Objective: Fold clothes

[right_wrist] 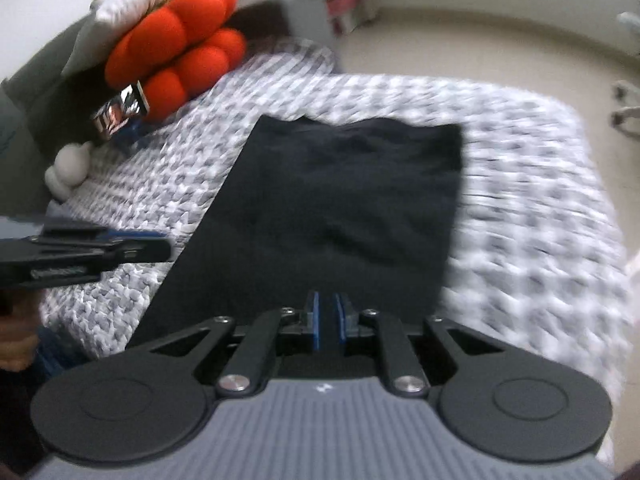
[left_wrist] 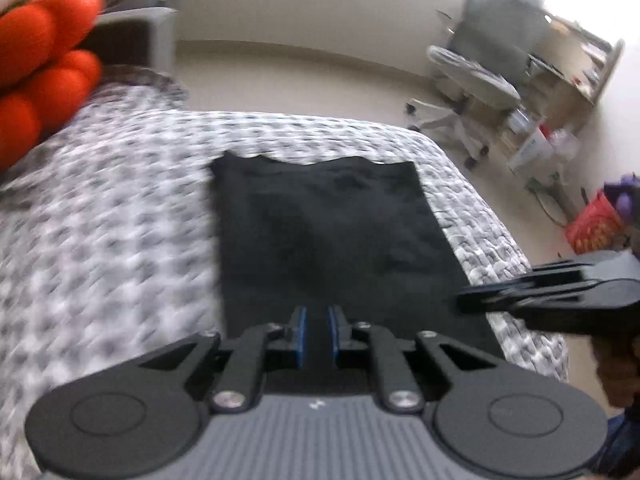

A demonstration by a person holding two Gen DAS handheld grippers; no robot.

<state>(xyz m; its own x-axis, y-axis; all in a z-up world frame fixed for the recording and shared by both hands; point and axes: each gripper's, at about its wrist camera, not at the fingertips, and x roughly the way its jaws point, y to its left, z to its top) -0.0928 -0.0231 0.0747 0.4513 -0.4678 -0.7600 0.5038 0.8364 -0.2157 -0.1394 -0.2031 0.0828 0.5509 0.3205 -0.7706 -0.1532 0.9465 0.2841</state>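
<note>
Left gripper point(left_wrist: 317, 334): blue pads nearly together, narrow gap between them, dark cloth visible in the gap. Can't tell whether any fabric is actually pinched. Hovering over the near edge of the black garment point(left_wrist: 332, 236).

Right gripper point(right_wrist: 327, 320): same story, pads close with a thin slit, black fabric behind it, grip on cloth not confirmable. Also over the garment's near edge, toward its right half.

Each tool visible in the other's camera: right gripper entering from the right edge of the left wrist view, fingers pointing left, tips just at the garment's right edge; left gripper entering from the left edge of the right wrist view, over the bedspread beside the garment's left edge. Bit of a hand point(right_wrist: 16, 344) under it.

Black garment lying flat as a long rectangle on a grey-and-white patterned bedspread point(left_wrist: 100, 216), near the bed's right side, far edge slightly wavy.

Orange lobed cushion point(right_wrist: 180, 44) at the head of the bed, white pillow point(right_wrist: 132, 4) on top of it. Small white plush point(right_wrist: 66, 172) and a shiny metallic item point(right_wrist: 120, 110) nearby. Off the bed: beige floor, white office chair point(left_wrist: 472, 84), cluttered shelf point(left_wrist: 580, 60), red bag point(left_wrist: 592, 224).

Heavy motion blur in both views.
</note>
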